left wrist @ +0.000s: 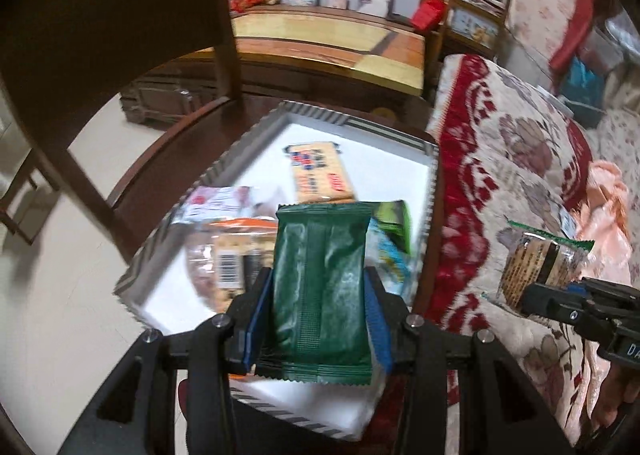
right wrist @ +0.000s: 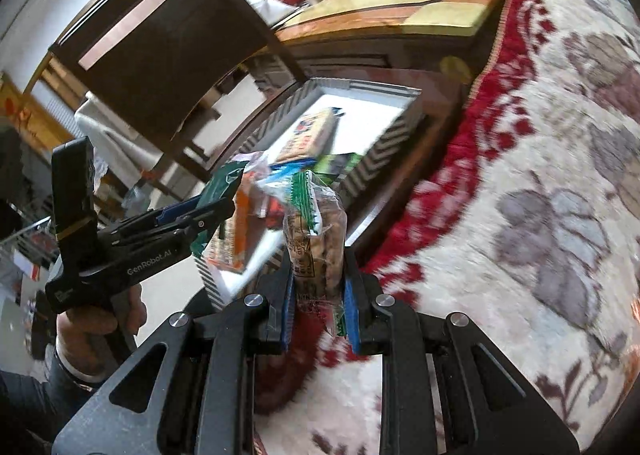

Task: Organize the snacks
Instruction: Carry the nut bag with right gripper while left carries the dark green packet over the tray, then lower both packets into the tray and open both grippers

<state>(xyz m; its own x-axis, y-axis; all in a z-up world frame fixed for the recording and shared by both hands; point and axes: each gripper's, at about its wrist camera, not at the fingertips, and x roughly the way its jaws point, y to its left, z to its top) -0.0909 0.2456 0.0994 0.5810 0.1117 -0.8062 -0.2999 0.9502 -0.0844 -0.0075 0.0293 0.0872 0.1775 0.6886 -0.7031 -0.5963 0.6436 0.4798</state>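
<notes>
Closest to me, the left gripper (left wrist: 320, 287) has its blue pads clamped on the two sides of a dark green packet (left wrist: 322, 287), which stands upright between them just above the near edge of the box (left wrist: 236, 159). That box, white inside with a grey zigzag rim, is the landmark here; it sits on a dark wooden table (left wrist: 192, 127). Just to the right of the box, over the red-and-cream flowered blanket (left wrist: 500, 175), the right gripper (right wrist: 318, 287) is pinched tight on a clear packet (right wrist: 316, 243) with a green top seam and brown biscuits showing through. Inside the box, near its front, lies a jumble of wrappers, one of them an orange-topped bag (left wrist: 236, 247) with a barcode, and a small light green packet (left wrist: 396, 219) rests against the right wall. Further in, toward the back wall, a tan cracker pack (left wrist: 320, 175) lies flat on bare white floor. Behind the box stands a dark chair (left wrist: 120, 35). Both snacks look ready to be set down, I'd say. To do it well, each hand should carry its packet fully over the rim before lowering, aim for the open white patch around the cracker pack rather than the front pile, and let go only once the packet rests on something, one hand at a time so they don't knock together.
</notes>
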